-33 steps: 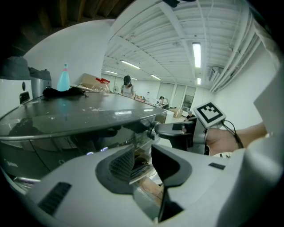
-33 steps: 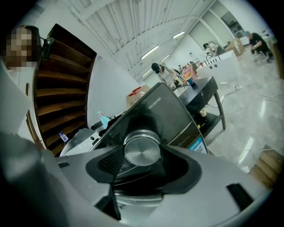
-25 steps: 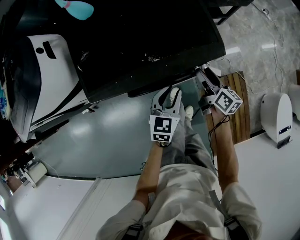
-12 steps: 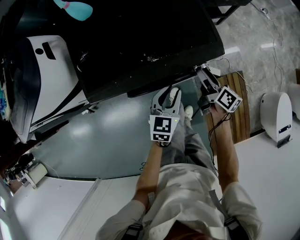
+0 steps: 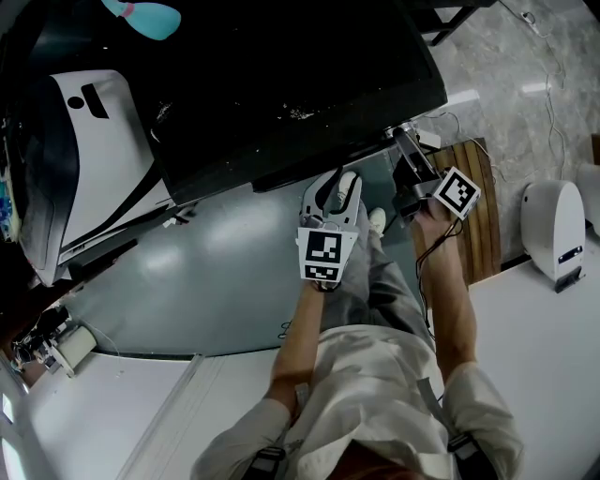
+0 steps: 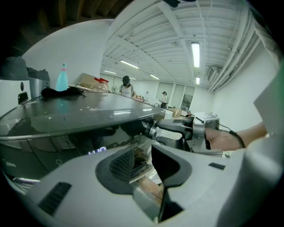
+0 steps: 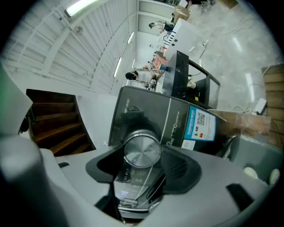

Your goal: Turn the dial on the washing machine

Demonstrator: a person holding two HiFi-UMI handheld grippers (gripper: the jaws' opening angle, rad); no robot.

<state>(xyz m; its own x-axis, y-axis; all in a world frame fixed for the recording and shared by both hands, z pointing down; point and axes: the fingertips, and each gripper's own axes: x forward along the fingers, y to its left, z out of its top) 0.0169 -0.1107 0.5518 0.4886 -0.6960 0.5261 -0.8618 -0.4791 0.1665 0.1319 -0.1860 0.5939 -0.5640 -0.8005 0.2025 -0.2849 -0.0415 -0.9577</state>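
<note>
The washing machine (image 5: 281,75) is a dark box with a glossy top, filling the upper head view. Its round silver dial (image 7: 142,150) sits on the front panel, and my right gripper (image 7: 143,165) is shut on it, one dark pad on each side. In the head view the right gripper (image 5: 400,142) reaches the machine's front right corner. From the left gripper view the dial (image 6: 154,131) shows at the tips of the right gripper's jaws. My left gripper (image 5: 335,187) hovers below the machine's front edge, open and holding nothing.
A blue and white label (image 7: 199,126) is stuck on the machine's front. A white appliance (image 5: 94,141) stands left of the machine. A wooden slatted board (image 5: 473,216) and a white device (image 5: 555,234) are at the right. A blue bottle (image 5: 145,14) stands on top.
The right gripper has rolled about its axis while on the dial, its marker cube tipping and shifting slightly up. The left gripper has stayed put.
</note>
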